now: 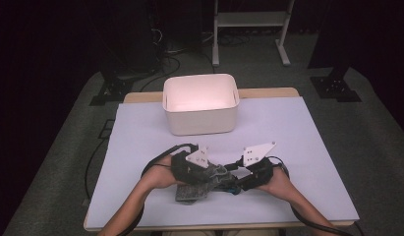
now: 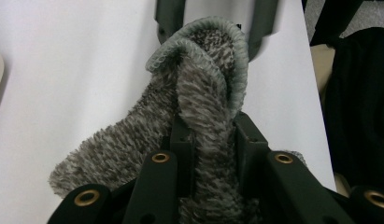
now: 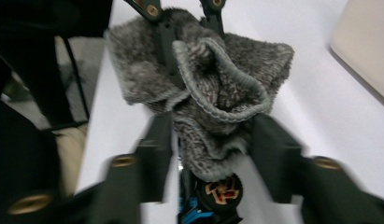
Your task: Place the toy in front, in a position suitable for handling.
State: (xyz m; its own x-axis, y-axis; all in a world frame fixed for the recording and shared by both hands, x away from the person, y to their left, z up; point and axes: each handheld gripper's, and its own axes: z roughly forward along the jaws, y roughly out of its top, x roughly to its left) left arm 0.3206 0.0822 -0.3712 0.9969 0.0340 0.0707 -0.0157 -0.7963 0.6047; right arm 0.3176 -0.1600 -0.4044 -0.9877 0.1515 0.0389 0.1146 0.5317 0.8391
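Clamping the grey sock [image 2: 199,116], left tongs [image 2: 210,135]; right tongs [image 3: 208,144] open around it.

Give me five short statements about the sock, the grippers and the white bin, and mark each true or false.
1. The left gripper is clamped on the fuzzy grey sock. True.
2. The sock lies inside the white bin. False: it is near the table's front edge, well short of the bin.
3. The bin holds several socks. False: it looks empty.
4. The right gripper has the sock's cuff between its spread jaws. True.
5. The table cover is bright red. False: it is pale lavender-white.
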